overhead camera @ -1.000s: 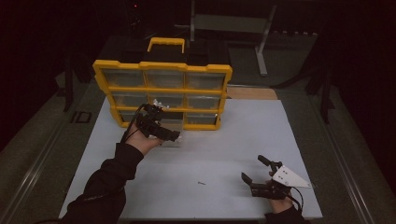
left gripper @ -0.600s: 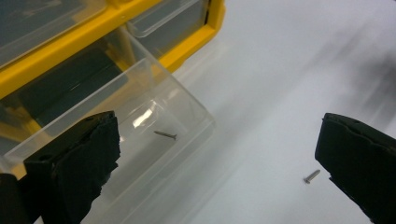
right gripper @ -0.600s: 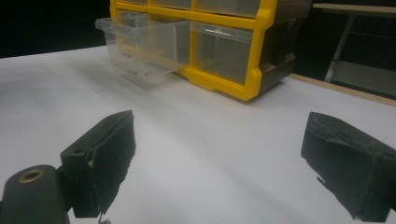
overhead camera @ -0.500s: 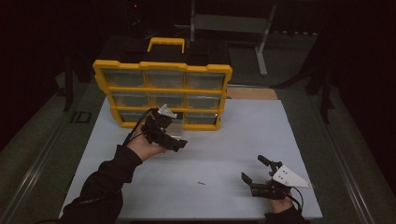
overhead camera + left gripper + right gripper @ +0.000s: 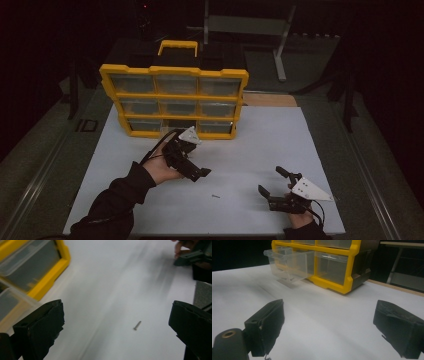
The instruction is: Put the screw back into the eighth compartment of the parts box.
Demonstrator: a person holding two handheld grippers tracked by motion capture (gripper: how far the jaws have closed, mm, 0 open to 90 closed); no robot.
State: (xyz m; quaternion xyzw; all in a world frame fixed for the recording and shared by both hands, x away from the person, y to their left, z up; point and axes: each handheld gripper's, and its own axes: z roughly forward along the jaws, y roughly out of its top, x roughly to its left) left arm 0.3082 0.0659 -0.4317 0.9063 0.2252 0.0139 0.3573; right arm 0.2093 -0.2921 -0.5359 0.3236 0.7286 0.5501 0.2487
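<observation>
Now hovering above the white mat (image 5: 260,145), just in front of the yellow organizer (image 5: 174,100): left gripper (image 5: 199,172), jaws spread wide, gripping nothing. Pointing down and toward the person's right. Lying on the mat near it, a little toward the person and to the right: a small screw (image 5: 215,196), untouched, well apart from both jaw tips. Showing again in the left gripper view as a small grey screw (image 5: 137,325) between the two black jaws, nearer the right one, flat on the mat. Appearing at the upper left of that view: a corner of the organizer (image 5: 37,267) with its clear drawer fronts. Sitting at the upper right of that view: the other hand's fingers on their gripper.

Resting low near the mat's near right edge: right gripper (image 5: 272,187), jaws likewise released and wide apart, empty. Facing the organizer (image 5: 332,262) in the right gripper view, with one clear drawer (image 5: 289,263) pulled out from the bottom row and jutting over the mat. Hard to tell what is lying inside that drawer.
</observation>
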